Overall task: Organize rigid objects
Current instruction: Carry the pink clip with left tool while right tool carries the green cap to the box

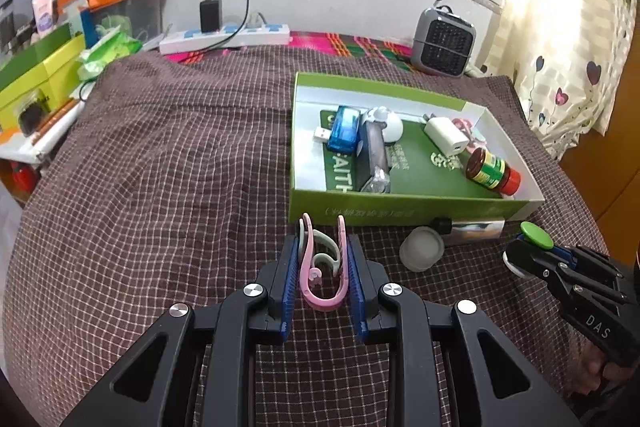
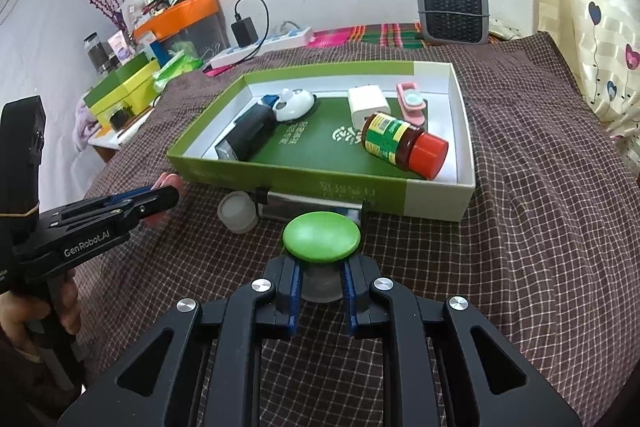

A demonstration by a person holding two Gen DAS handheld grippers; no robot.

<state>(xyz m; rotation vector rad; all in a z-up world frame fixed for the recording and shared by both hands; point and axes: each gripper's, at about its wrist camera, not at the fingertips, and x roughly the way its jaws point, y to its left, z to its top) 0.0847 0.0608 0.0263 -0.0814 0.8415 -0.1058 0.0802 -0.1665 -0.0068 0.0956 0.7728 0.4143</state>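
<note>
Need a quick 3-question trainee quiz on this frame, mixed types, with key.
1. True or false: the red-capped glass jar stands upright in the green-and-white cardboard box.
2. The left hand-held gripper is shut on: A) white charger cube B) pink and pale-green plastic hooks C) blue USB stick.
3. What does the right hand-held gripper grip?

Key: 1 false, it lies on its side; 2 B; 3 the green-capped frosted container.

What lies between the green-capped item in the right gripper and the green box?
In the right wrist view, a shiny metallic item lies between the green-capped item and the green box.
</note>
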